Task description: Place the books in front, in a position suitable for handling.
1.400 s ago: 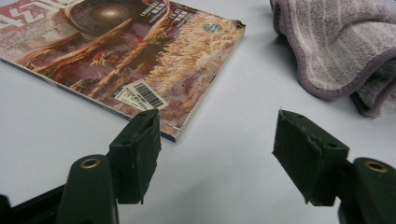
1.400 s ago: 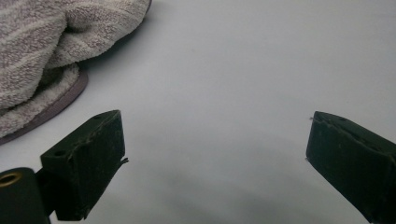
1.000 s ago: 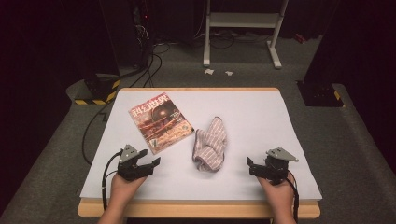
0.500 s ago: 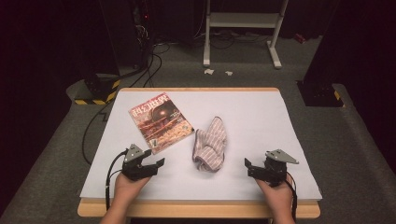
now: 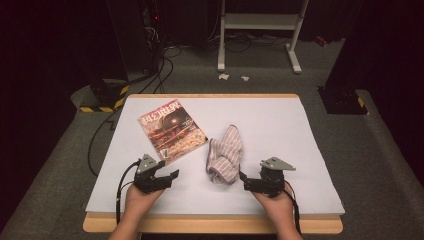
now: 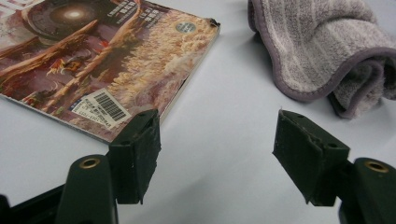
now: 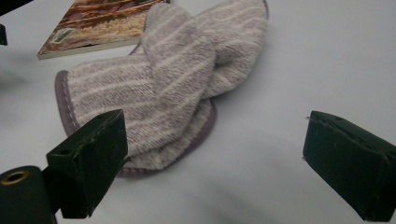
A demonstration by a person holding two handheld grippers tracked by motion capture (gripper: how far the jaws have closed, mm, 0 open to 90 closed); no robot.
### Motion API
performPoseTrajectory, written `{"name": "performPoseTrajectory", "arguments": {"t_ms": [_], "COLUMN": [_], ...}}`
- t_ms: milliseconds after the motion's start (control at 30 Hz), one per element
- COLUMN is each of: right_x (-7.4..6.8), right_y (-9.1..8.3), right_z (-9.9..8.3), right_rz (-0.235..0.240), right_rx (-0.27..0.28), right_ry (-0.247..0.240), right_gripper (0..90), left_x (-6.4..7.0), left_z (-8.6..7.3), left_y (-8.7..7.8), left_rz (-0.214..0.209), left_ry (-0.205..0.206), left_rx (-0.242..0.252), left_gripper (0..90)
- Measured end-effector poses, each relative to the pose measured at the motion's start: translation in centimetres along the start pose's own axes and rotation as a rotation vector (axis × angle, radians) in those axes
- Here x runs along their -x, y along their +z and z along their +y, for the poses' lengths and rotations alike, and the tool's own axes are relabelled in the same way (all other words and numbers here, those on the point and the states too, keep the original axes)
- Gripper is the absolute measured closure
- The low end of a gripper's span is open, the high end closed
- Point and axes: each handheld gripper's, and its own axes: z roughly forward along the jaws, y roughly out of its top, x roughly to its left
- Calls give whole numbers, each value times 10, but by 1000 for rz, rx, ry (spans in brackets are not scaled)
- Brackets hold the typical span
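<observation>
A crumpled grey-striped towel lies mid-table, and a magazine with a reddish cover lies flat to its left. My left gripper rests near the front edge, just below the magazine's near corner, jaws open and empty. In the left gripper view, the left gripper faces bare table between the magazine and the towel. My right gripper stands open just right of the towel's near end. In the right gripper view, the right gripper has the towel close ahead, with its left jaw beside the towel's hem.
A white sheet covers the table, with a wooden rim showing at front and back. Beyond the table, cables run across the grey floor to a metal stand. A yellow-and-black striped base sits at back left.
The right gripper has slid left, closer to the towel's near end. The left gripper has edged slightly right. Towel and magazine have not moved.
</observation>
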Motion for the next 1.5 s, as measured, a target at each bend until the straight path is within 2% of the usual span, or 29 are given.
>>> {"name": "performPoseTrajectory", "arguments": {"t_ms": [67,100,167,200,300,367,400,600,700,733,833,967,1100,1167,1233,1333,1500], "right_x": [-3,-9,-10,-14,-16,-19,-20,-24,-26,-31,-35,-43,-45,-46,-48,-51,-52], "right_y": [4,12,14,20,28,38,49,80,87,91,92,92,93,93,93,92,87], "right_z": [3,11,14,23,32,40,45,41,37,34,32,30,30,30,30,29,26], "right_rz": [3,15,18,24,25,27,32,64,68,82,79,36,19,21,41,46,40], "right_rx": [-4,-17,-15,-17,-16,-31,-49,-146,-172,-193,-195,-213,-217,-218,-214,-198,-163], "right_ry": [-6,-10,-13,-19,-31,-40,-31,-9,-9,1,-1,-18,-36,-38,-58,-71,-83], "right_gripper": [65,66,69,71,72,72,74,104,115,144,159,233,341,373,487,586,649], "left_x": [0,1,0,0,0,-1,-2,-3,-4,-5,-6,-8,-8,-8,-9,-10,-10], "left_z": [0,0,0,-1,-1,-2,-2,-3,-3,-3,-4,-5,-5,-6,-7,-7,-7], "left_y": [1,1,2,2,1,-1,-2,-5,-4,-6,-7,-11,-10,-9,-7,-8,-9], "left_rz": [-2,-2,-8,-13,-10,-9,-11,-4,-4,-6,-3,-4,-14,-13,-15,-16,-12], "left_ry": [7,6,7,11,19,12,3,7,9,4,8,12,5,15,15,6,7], "left_rx": [-5,-7,-9,-17,-20,-14,-8,-5,-9,-3,-4,0,4,-5,-14,-10,-4], "left_gripper": [320,320,320,322,322,322,322,324,325,325,327,329,330,329,327,327,327]}}
